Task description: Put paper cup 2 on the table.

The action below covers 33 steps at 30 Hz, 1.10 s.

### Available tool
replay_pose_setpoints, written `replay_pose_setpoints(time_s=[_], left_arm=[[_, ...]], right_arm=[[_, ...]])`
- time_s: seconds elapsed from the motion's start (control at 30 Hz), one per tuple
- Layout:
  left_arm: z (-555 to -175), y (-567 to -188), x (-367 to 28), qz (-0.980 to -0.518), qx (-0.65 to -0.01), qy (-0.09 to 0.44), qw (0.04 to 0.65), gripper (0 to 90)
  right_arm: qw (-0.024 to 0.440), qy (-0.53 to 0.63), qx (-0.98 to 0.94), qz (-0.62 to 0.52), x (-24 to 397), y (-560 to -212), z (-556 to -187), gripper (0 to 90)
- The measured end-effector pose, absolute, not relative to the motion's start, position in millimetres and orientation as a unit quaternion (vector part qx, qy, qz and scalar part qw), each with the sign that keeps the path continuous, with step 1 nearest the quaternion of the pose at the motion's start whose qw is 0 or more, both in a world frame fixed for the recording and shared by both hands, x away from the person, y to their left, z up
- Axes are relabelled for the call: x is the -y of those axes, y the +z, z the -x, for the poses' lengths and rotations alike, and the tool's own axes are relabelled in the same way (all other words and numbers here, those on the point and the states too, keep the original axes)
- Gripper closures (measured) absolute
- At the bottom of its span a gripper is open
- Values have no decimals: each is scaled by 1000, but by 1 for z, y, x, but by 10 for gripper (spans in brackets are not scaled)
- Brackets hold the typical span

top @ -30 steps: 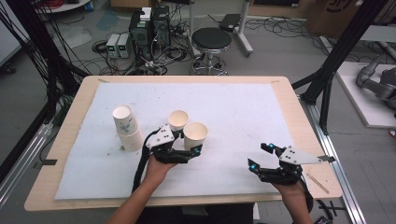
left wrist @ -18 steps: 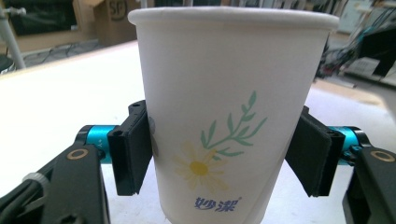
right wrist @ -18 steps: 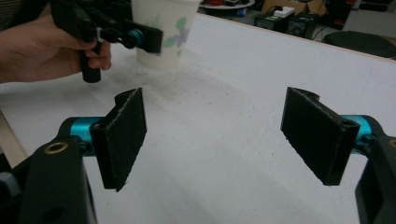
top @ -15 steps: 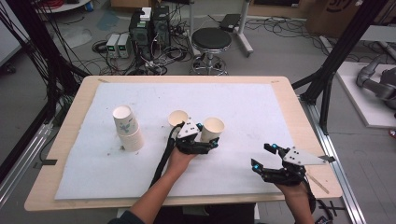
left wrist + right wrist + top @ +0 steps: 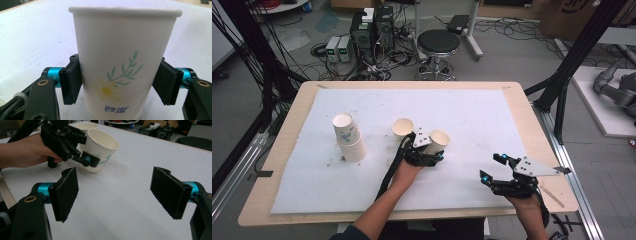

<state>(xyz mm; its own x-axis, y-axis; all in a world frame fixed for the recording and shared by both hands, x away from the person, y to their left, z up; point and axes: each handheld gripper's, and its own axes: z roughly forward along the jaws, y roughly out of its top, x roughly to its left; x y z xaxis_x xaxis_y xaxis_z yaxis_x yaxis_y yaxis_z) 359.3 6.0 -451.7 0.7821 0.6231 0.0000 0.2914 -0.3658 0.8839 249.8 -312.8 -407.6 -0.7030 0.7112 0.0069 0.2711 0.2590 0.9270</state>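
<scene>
A white paper cup [image 5: 122, 50] printed with a daisy stands between the black pads of my left gripper [image 5: 117, 82], and both pads press on its sides. The jaws have just been closing on it. From above, the left gripper [image 5: 437, 150] holds this cup [image 5: 440, 140] near the middle of the white mat, slightly tilted. The right gripper view shows the same cup [image 5: 100, 147] in the left gripper [image 5: 87, 160], with a hand behind it. My right gripper [image 5: 491, 166] hovers open at the mat's front right, with nothing between its pads [image 5: 65, 195].
A second empty cup [image 5: 402, 127] stands just left of the held one. A stack of two cups [image 5: 348, 137] sits farther left on the white mat [image 5: 472, 115]. Beyond the wooden table are a stool [image 5: 438, 42], cables and electronics boxes.
My left gripper has carried the cup to the right, away from the second cup, with most of that move in the earlier half second. The right gripper has stayed in place.
</scene>
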Motion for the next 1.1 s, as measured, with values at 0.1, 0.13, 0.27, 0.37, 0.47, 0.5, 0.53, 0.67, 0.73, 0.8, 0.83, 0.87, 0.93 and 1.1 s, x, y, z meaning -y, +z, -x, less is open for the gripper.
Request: replay_pose_setpoints(time_s=[0.1, 0.13, 0.27, 0.37, 0.47, 0.5, 0.53, 0.67, 0.73, 0.8, 0.83, 0.87, 0.93, 1.1], left_arm=[[-356, -450, -9, -816, -282, 172, 474, 316], [-354, -450, -10, -818, -284, 173, 469, 316], [-349, -451, -15, -823, -282, 175, 461, 315], [-349, -453, -18, -822, -286, 169, 463, 314], [-349, -453, -19, -823, -284, 167, 463, 303], [-348, -454, -19, -824, -283, 161, 464, 297], [-348, -454, -20, -824, -281, 156, 467, 288], [-341, -453, -29, -816, -285, 146, 482, 211], [-336, -452, -37, -812, -287, 146, 486, 204], [-331, -451, -46, -805, -290, 143, 497, 205], [-329, -450, -51, -803, -289, 143, 502, 205], [-327, -449, -56, -799, -290, 140, 508, 205], [-322, -446, -67, -791, -290, 136, 521, 205], [-311, -436, -95, -762, -281, 140, 566, 209]], right_arm=[[212, 517, -764, -323, 313, -407, -249, 231], [213, 518, -763, -322, 313, -407, -249, 231], [211, 515, -765, -323, 313, -408, -249, 231], [213, 515, -766, -322, 312, -408, -249, 231], [213, 515, -765, -321, 312, -408, -250, 231], [211, 515, -766, -323, 312, -408, -250, 232], [211, 514, -766, -322, 312, -409, -250, 231], [208, 513, -768, -323, 311, -409, -251, 232], [207, 514, -768, -320, 311, -409, -251, 231], [208, 515, -768, -319, 310, -409, -252, 231], [205, 515, -769, -319, 310, -409, -252, 231], [207, 516, -768, -317, 309, -409, -253, 231], [203, 516, -770, -317, 308, -410, -254, 231], [204, 517, -769, -314, 307, -409, -256, 231]])
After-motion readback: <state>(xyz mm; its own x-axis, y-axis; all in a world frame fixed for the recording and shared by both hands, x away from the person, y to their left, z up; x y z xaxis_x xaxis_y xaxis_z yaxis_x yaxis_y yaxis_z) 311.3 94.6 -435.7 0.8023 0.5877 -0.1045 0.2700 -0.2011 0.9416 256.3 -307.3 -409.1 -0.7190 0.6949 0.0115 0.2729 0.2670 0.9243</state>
